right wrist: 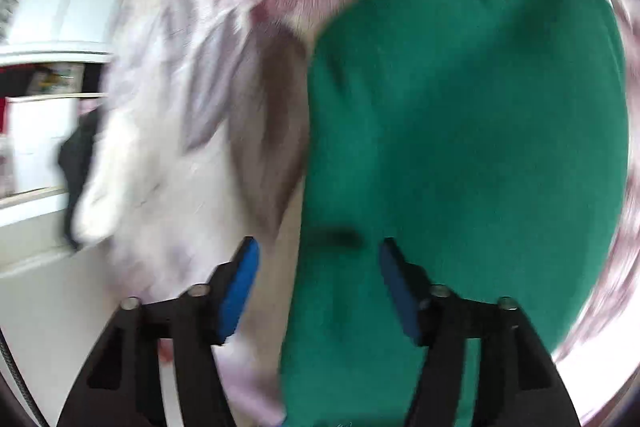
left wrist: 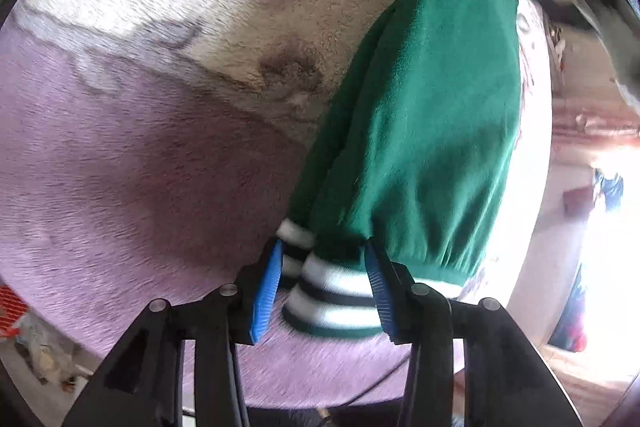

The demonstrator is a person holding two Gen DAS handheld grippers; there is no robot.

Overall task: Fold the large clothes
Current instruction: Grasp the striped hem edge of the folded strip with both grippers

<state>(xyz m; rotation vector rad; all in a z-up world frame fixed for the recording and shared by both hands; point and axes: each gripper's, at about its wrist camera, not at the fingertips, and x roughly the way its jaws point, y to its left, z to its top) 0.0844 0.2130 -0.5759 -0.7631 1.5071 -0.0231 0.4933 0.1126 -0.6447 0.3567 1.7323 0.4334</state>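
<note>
- Left wrist view: the green sweater (left wrist: 424,131) lies folded lengthwise on the floral blanket (left wrist: 132,163), striped cuffs (left wrist: 332,291) between your left tool's (left wrist: 322,291) parted pads, not pinched.
- Right tool (right wrist: 318,283) hangs released over the sweater's edge.
- Grip both ends evenly and fold across without dragging the layers.

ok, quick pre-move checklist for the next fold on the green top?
1. Left gripper clear of the striped cuffs: cannot tell, jaws parted, cuffs lie between the pads.
2. Right gripper empty: ok, jaws open over the green sweater edge.
3. Sleeves folded in: ok, body reads as a narrow strip.
4. Sweater lies flat on the blanket: ok.
5. Collar end visible: ok, far end in the left view.
</note>
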